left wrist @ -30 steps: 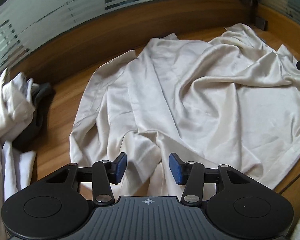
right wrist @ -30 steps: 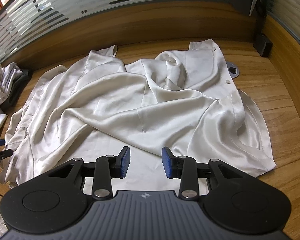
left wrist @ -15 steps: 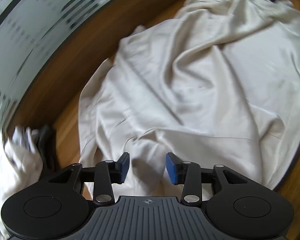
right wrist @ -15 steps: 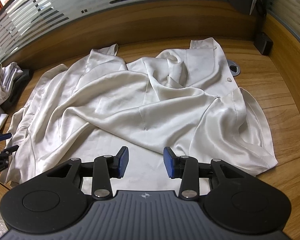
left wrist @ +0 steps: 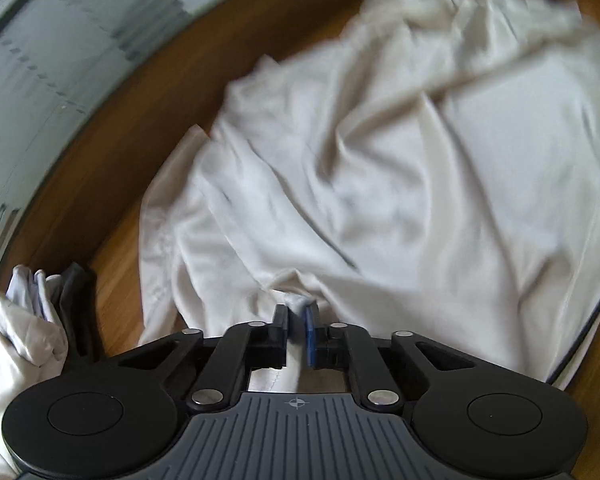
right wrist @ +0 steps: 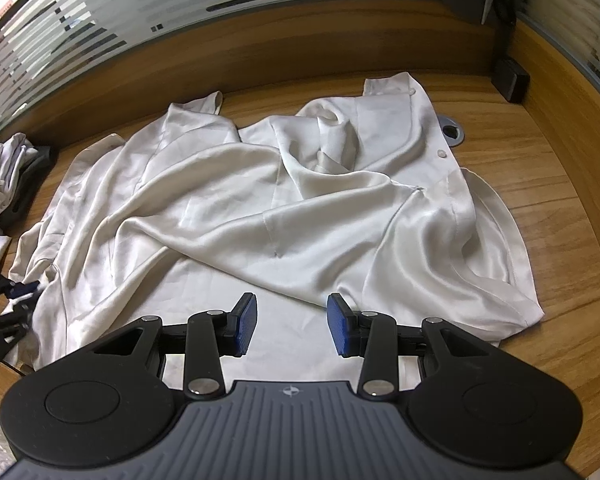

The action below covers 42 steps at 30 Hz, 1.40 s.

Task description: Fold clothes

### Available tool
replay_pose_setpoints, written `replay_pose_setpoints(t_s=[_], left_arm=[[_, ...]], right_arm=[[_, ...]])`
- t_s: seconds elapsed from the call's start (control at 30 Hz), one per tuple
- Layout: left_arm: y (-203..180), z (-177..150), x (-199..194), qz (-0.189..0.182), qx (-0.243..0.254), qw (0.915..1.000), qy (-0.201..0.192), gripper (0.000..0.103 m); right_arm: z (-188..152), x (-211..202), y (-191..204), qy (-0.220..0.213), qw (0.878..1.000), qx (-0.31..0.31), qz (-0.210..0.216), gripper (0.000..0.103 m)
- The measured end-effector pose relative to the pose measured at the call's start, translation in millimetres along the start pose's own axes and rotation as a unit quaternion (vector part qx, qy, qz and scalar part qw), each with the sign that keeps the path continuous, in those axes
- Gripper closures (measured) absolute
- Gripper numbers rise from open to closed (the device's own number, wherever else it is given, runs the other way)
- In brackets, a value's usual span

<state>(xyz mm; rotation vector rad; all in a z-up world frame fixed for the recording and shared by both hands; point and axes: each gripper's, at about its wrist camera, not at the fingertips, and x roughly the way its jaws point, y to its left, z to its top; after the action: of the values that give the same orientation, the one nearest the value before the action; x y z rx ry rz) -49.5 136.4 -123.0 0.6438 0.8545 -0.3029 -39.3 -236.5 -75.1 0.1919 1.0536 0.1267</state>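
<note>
A cream satin shirt (right wrist: 284, 200) lies crumpled and spread across a wooden desk (right wrist: 540, 184), covering most of its middle and reaching the near edge, where its hem hangs close to the front lip. Its collar and buttoned placket point toward the far right corner, beside a grey cable grommet (right wrist: 453, 130) set into the wood.

The left gripper (left wrist: 297, 322) has clamped down on a bunched fold of the shirt's hem at the near left edge of the desk; its jaws have just been closing, and cloth shows pinched between the blue pads, which stand almost together. The left wrist view is smeared by motion blur. In the right wrist view the same gripper (right wrist: 18, 296) shows at the far left, at the shirt's edge.

The right gripper (right wrist: 292, 326) hovers over the shirt's near hem with its jaws apart, holding nothing; pale fabric lies below the gap between the pads, untouched as far as can be seen.

A heap of white and dark clothes (right wrist: 8, 172) sits at the desk's left edge, just clear of the shirt. A frosted, striped glass partition (right wrist: 140, 12) rises behind the desk's wooden back panel.
</note>
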Motion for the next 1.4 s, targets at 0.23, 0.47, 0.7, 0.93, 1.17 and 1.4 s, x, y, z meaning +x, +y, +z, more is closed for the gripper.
replay_pose_setpoints(t_s=[0.23, 0.47, 0.7, 0.93, 1.17, 1.4], left_arm=[[100, 4, -21, -0.02, -0.302, 0.9515, -0.057, 0.1], [156, -12, -14, 0.008, -0.408, 0.912, -0.04, 0.099], [117, -15, -18, -0.047, -0.363, 0.9302, -0.021, 0.073], [68, -35, -44, -0.081, -0.34, 0.9368, -0.008, 0.06], [30, -56, -62, -0.087, -0.337, 0.9373, 0.016, 0.051], [-1, -45, -73, -0.105, -0.308, 0.9455, 0.015, 0.051]], right_arm=[[1, 1, 1, 0.0, 1.0, 0.0, -0.001, 0.059], [1, 3, -1, 0.003, 1.0, -0.002, -0.003, 0.059], [-4, -1, -6, -0.002, 1.0, -0.012, -0.009, 0.059], [-23, -12, -14, -0.006, 0.997, -0.076, -0.021, 0.059], [-56, -20, -43, 0.022, 0.994, -0.082, -0.064, 0.059], [-73, -20, -86, 0.033, 0.996, 0.002, -0.078, 0.059]])
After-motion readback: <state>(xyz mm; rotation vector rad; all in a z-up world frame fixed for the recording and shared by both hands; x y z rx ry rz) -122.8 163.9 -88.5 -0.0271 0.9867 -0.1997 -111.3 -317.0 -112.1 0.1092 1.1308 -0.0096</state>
